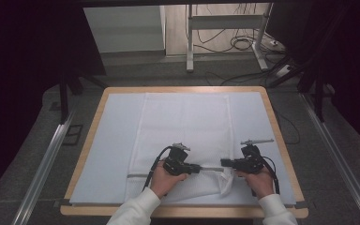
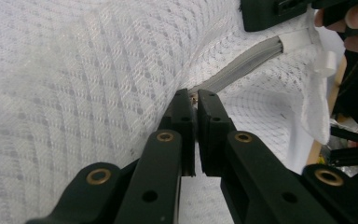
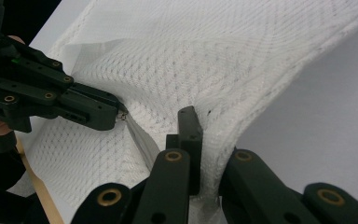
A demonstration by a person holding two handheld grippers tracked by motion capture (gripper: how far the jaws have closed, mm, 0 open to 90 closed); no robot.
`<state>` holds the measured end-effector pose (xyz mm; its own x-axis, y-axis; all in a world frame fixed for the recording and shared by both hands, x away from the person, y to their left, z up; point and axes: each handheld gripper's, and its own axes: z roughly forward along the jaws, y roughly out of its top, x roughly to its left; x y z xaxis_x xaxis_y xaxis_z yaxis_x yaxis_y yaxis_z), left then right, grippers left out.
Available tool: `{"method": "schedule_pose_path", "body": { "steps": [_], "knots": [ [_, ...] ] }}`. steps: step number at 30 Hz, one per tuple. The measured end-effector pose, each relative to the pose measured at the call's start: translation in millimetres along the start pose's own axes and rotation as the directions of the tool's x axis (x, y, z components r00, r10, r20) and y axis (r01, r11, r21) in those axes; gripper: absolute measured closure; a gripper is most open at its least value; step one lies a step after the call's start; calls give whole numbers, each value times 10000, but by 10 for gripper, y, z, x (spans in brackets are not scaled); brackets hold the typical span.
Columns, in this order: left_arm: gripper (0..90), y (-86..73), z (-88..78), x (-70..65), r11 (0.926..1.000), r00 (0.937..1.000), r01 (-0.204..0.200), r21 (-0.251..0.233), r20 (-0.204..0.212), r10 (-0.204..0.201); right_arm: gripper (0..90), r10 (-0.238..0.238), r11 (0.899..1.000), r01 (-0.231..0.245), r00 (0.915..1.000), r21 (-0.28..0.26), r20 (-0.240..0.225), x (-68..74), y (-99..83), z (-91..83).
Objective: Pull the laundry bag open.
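High view: the left gripper point(image 1: 206, 169) and right gripper point(image 1: 224, 163) face each other over the near edge of a white mesh bag point(image 1: 183, 126) on the table point(image 1: 272, 112), bag bunched between their tips. Left gripper view: its jaws are pressed together on the zipper pull point(image 2: 194, 99) of the grey zipper point(image 2: 242, 65). Right gripper view: its jaws pinch a fold of mesh just right of the zipper.
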<state>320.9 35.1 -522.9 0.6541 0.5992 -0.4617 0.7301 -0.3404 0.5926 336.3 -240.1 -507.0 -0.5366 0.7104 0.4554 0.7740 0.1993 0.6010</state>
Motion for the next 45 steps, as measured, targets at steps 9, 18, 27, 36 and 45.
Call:
{"method": "schedule_pose_path", "body": {
  "steps": [9,18,27,36,45],
  "knots": [
    [868,-66,-79,67,9999,9999,145,-40,39,-145,885,5,10000,-5,10000,68,-19,0,-7,11],
    [868,-138,-146,117,9996,9996,276,-110,-31,-276,885,16,10000,-16,10000,46,-80,-1,-7,3],
    [868,-162,-171,180,9986,9988,489,-187,20,-489,885,23,10000,-23,10000,43,-54,-6,-9,-2],
    [868,-189,-223,227,9981,9983,577,-222,-53,-579,885,49,10000,-48,10000,70,-48,-23,-13,1],
    [868,-223,-292,272,9974,9976,670,-279,-166,-675,885,43,10000,-43,10000,60,-57,-28,-11,-2]
  ]
}}
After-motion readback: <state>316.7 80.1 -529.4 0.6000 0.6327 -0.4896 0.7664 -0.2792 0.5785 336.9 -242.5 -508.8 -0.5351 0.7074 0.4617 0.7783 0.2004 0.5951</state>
